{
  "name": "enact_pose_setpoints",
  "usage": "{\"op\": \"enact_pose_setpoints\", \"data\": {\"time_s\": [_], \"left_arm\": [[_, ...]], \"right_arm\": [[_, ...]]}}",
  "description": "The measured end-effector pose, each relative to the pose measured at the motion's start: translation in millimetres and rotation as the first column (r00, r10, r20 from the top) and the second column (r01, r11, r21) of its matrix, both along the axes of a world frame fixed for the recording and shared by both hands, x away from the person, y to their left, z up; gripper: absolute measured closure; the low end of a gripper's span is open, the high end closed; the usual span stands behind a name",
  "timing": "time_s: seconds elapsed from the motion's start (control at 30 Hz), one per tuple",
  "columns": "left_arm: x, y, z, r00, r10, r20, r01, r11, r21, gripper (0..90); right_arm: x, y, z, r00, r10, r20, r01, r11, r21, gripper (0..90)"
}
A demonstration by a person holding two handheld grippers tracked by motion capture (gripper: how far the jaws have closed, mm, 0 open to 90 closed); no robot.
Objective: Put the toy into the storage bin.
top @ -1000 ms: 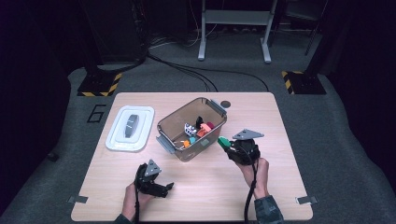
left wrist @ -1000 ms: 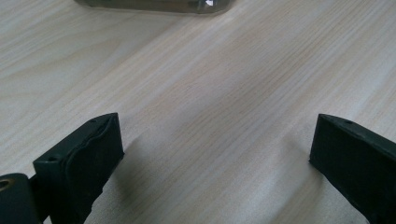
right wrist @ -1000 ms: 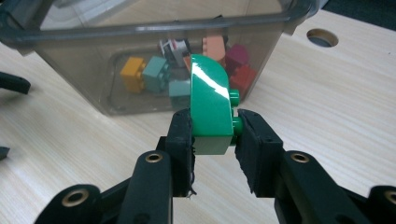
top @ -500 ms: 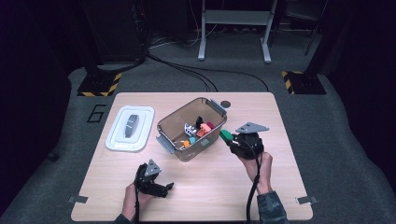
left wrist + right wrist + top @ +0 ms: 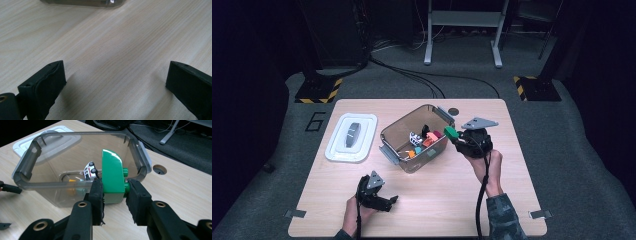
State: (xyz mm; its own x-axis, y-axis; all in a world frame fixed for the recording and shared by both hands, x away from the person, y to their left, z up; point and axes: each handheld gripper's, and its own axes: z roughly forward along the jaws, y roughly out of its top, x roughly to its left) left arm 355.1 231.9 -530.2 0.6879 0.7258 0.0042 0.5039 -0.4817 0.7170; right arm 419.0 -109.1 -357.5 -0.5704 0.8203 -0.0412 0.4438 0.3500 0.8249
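Observation:
A clear grey plastic bin (image 5: 398, 145) (image 5: 26, 173) sits mid-table with several small toys inside, among them a white toy car (image 5: 90, 170). My right gripper (image 5: 457, 136) (image 5: 113, 195) is shut on a green toy brick (image 5: 450, 132) (image 5: 112, 176), held just outside the bin's right-hand rim and above the table. My left gripper (image 5: 388, 201) (image 5: 115, 82) rests low over the bare wood near the front edge, its jaws wide apart with nothing between them.
The bin's white lid (image 5: 351, 137) (image 5: 53, 136) lies flat on the table to the left of the bin. A round cable hole (image 5: 454, 111) (image 5: 159, 169) is in the table behind the bin. Dark floor, cables and stand legs surround the table.
My right gripper has carried the green brick forward and a little to the right, ending next to the bin's rim. The left gripper has stayed where it was.

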Motion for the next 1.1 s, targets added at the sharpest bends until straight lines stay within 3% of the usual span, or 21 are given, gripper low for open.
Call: {"op": "enact_pose_setpoints", "data": {"time_s": [0.33,0.77,1.1], "left_arm": [[0.2,0.2,-0.2,1.0000,-0.004,0.003,0.004,1.0000,0.002,2.5],[0.0,0.3,0.3,1.0000,-0.006,-0.004,0.006,1.0000,0.006,2.5],[-0.1,-0.6,-0.9,0.9999,0.008,0.012,-0.007,1.0000,-0.004,2.5]], "right_arm": [[18.9,13.9,11.4,0.9997,0.023,-0.010,-0.023,0.9997,-0.010,66.9],[47.9,35.4,1.1,0.9963,0.047,-0.073,-0.049,0.9981,-0.037,66.8],[56.3,51.8,-11.4,0.9918,0.056,-0.115,-0.065,0.9953,-0.073,66.8]]}}
